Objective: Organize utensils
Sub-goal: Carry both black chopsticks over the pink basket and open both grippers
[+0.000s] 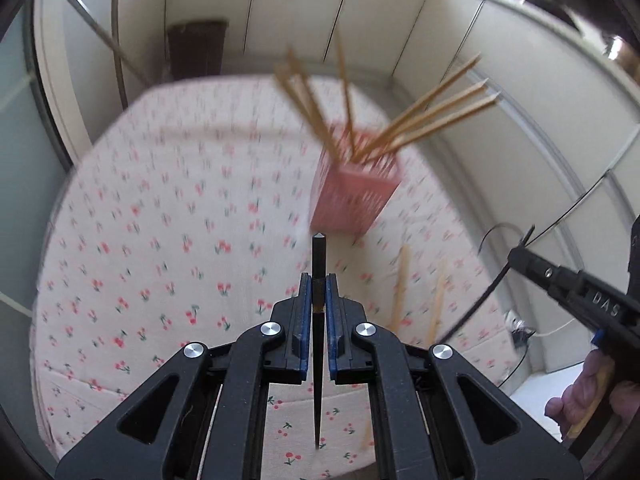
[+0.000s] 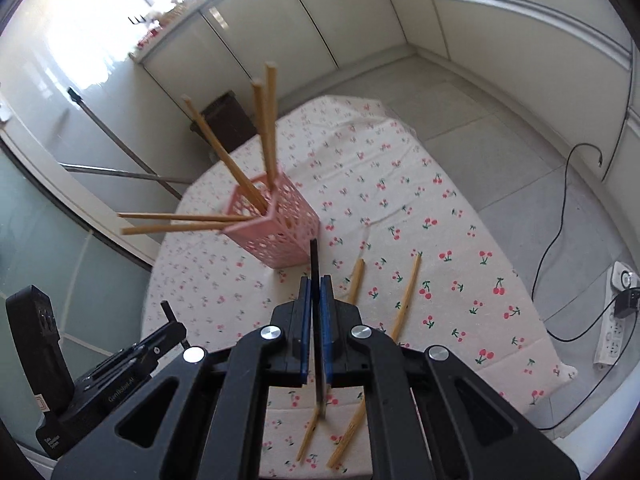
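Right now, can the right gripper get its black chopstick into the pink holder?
Probably yes. The right gripper grips the black chopstick just short of the pink holder, whose open top has room among the leaning wooden chopsticks.

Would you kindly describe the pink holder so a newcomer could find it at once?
On the round table with the cherry-print cloth, look towards the middle. There stands the pink holder, a tall square perforated basket with wooden chopsticks fanning out of its top. It is the only upright, coloured thing there; loose chopsticks lie flat nearby.

Table w/ cherry-print cloth (image 2: 400, 200): pink holder (image 2: 276, 228) upright, loose wooden chopsticks (image 2: 406, 300) flat nearby.
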The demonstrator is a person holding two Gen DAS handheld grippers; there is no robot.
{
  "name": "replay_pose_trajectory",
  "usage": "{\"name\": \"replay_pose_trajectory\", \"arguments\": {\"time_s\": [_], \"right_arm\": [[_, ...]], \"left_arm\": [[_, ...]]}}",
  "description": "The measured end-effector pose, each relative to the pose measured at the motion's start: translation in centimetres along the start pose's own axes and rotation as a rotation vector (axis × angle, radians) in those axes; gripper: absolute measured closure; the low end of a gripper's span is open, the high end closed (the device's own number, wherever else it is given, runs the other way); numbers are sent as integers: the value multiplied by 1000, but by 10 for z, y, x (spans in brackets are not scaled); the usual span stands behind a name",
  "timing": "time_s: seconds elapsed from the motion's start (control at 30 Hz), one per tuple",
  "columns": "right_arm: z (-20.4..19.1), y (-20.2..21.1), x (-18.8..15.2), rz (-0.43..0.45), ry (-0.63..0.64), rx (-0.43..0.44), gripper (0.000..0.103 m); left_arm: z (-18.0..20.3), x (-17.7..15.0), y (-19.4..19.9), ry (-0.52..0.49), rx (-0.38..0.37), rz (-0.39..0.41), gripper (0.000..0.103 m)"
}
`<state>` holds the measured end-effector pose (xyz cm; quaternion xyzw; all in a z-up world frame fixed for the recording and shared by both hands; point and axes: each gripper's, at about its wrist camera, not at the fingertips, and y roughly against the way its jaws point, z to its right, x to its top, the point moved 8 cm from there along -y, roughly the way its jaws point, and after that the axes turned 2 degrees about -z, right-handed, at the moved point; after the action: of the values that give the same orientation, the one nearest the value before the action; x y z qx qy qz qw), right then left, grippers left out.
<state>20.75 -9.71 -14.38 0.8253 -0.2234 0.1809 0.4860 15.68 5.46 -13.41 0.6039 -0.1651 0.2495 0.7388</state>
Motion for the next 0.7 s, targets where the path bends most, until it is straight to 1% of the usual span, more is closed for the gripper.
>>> {"name": "replay_pose_trajectory", "arguments": {"time_s": [0.13, 0.23, 0.33, 0.43, 0.57, 0.6, 0.7], "right_arm": [[-15, 36, 3, 68, 58, 20, 98], [-23, 56, 3, 98, 76, 38, 98], [-31, 76, 14, 141, 86, 53, 98], [-39, 94, 31, 180, 76, 81, 98], [-52, 120, 60, 249, 79, 113, 98], [-55, 124, 66, 262, 85, 119, 98], [-66, 136, 83, 298, 97, 142, 98]], "left_arm": [[6, 12, 31, -11, -5, 86, 97], [10, 23, 54, -13, -9, 151, 97], [16, 39, 81, -6, -22, 214, 97], [24, 66, 104, 6, -38, 271, 97], [35, 102, 121, 4, -37, 337, 97], [38, 113, 123, 8, -37, 353, 97], [42, 131, 119, 24, -47, 369, 97]]}}
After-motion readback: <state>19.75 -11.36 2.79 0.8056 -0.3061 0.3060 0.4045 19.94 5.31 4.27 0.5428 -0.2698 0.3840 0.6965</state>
